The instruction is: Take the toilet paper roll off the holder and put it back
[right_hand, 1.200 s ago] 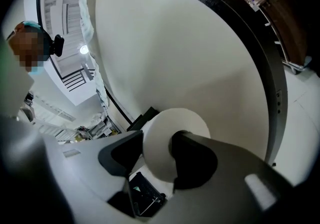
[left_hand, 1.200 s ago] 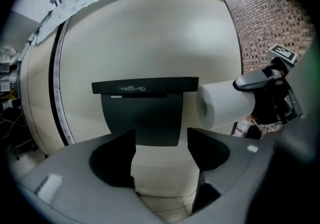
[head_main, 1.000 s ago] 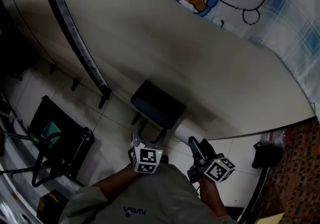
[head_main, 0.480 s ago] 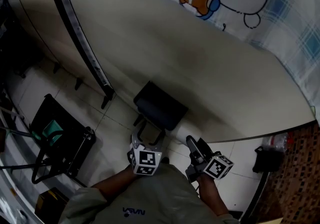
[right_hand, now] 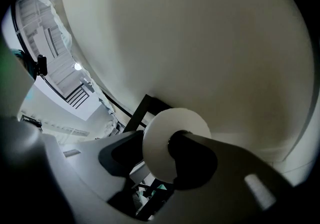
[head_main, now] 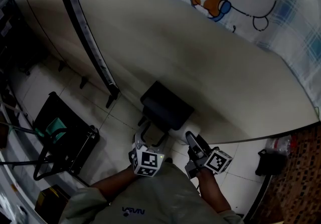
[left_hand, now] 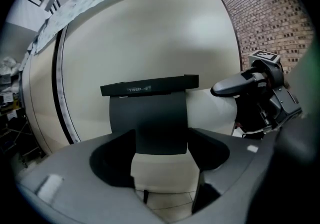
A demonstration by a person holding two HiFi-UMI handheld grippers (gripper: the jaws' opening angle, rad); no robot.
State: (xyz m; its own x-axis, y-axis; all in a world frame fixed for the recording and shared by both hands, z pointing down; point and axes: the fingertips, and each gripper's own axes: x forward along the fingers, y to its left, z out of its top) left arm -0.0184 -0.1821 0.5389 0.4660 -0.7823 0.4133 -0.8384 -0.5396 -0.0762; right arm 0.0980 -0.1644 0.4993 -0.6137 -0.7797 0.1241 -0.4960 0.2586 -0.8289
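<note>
Roll [right_hand: 175, 120] sits btwn R gripper's [head_main: 190, 139] parted fingers, not clearly pinched, end face toward it; L gripper [left_hand: 160, 160], fingers apart & empty, faces holder [left_hand: 150, 113].

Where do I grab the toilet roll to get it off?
Grab the roll by its paper wall at the free right end: one jaw in the core hole, one outside, as the right hand-held gripper is placed. That end sticks out past the holder, so it likely slides off rightward.
</note>
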